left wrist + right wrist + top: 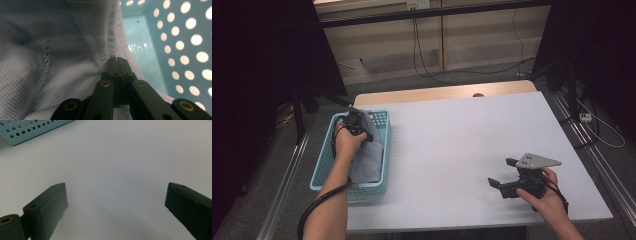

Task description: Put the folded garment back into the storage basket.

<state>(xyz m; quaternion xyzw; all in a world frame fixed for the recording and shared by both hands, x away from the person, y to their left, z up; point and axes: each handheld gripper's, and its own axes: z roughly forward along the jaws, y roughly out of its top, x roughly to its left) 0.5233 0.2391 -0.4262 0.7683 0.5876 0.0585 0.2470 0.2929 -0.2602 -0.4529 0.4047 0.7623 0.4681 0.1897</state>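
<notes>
You have one counter (462, 140), and on it one light blue basket (323, 167) with holes in its walls, standing at the left edge. Inside the basket lies one grey cloth (368, 160), which covers most of its bottom. Your left gripper (117, 59) reaches down into the far end of the basket; its fingers are pressed together and pinch a fold of the cloth. Your right gripper (116, 197) is near the front right corner of the counter, with fingers spread wide and nothing between them.
</notes>
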